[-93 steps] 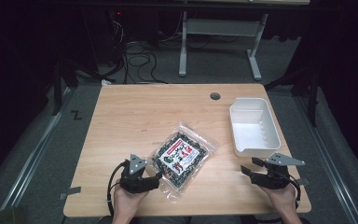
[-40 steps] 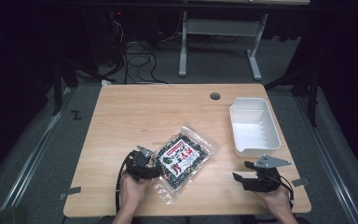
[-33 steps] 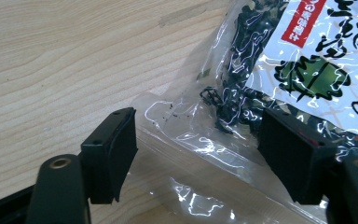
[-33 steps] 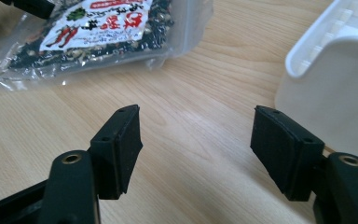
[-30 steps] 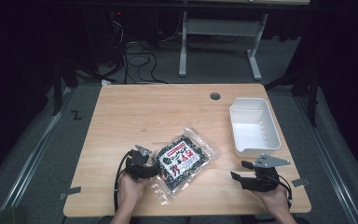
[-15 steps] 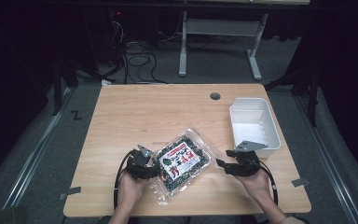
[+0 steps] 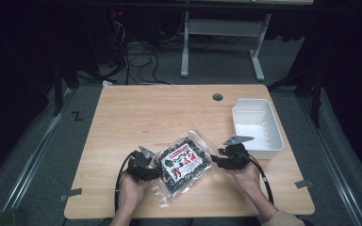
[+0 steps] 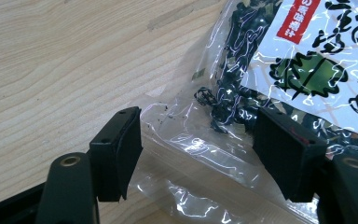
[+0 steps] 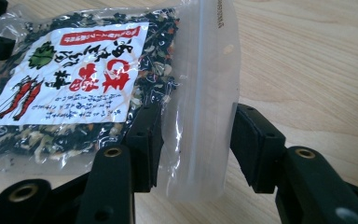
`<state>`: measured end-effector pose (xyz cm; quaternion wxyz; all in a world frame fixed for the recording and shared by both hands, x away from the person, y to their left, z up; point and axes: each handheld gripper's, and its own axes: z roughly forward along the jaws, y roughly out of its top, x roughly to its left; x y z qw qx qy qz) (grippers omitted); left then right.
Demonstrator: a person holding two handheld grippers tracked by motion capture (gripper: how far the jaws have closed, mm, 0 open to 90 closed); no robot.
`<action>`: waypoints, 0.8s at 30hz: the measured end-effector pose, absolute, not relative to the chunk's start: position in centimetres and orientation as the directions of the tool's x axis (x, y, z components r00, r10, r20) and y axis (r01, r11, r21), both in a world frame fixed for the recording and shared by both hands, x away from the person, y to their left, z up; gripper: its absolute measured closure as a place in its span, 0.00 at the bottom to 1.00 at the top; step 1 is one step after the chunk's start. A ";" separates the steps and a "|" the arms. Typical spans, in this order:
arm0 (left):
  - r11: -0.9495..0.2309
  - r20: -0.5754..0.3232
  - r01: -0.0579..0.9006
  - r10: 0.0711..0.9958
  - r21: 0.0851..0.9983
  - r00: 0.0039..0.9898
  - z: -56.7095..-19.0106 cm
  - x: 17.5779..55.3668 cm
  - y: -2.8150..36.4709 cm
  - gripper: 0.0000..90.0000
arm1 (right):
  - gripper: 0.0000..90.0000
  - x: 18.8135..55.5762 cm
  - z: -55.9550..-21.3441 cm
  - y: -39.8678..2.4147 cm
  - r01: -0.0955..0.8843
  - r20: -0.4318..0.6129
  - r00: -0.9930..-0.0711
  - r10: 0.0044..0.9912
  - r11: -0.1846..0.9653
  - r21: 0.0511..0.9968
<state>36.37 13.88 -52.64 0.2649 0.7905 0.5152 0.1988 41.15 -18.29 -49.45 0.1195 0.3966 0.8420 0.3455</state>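
The bag [image 7: 183,167] lies low and centre in the high view, its long axis running from lower left to upper right, flat on the table [image 7: 169,113] between the two grippers. The left gripper [image 8: 198,154] straddles the clear lower-left end with jaws wide, and the right gripper [image 9: 193,144] straddles the clear zip strip at the upper-right end, jaws also apart and not yet pinching. Both are equally near, one end each, so I judge closing on both ends comes next.

Dim surroundings (glare on plastic)
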 end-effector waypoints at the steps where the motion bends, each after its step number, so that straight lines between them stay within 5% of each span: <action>1: -0.327 0.040 0.710 0.920 0.624 0.389 -52.6 36.4 13.9 0.36 | 0.62 41.3 -49.6 -18.2 0.590 0.077 -0.656 0.751 0.447 0.673; 13: -0.321 0.041 0.708 0.923 0.629 0.383 -52.7 36.3 13.8 0.36 | 0.67 42.6 -50.6 -17.9 0.660 0.156 -0.624 0.766 0.409 0.630; 24: -0.308 0.031 0.708 0.927 0.635 0.375 -52.7 36.2 13.9 0.36 | 0.96 42.6 -50.3 -17.8 0.625 0.138 -0.658 0.740 0.436 0.648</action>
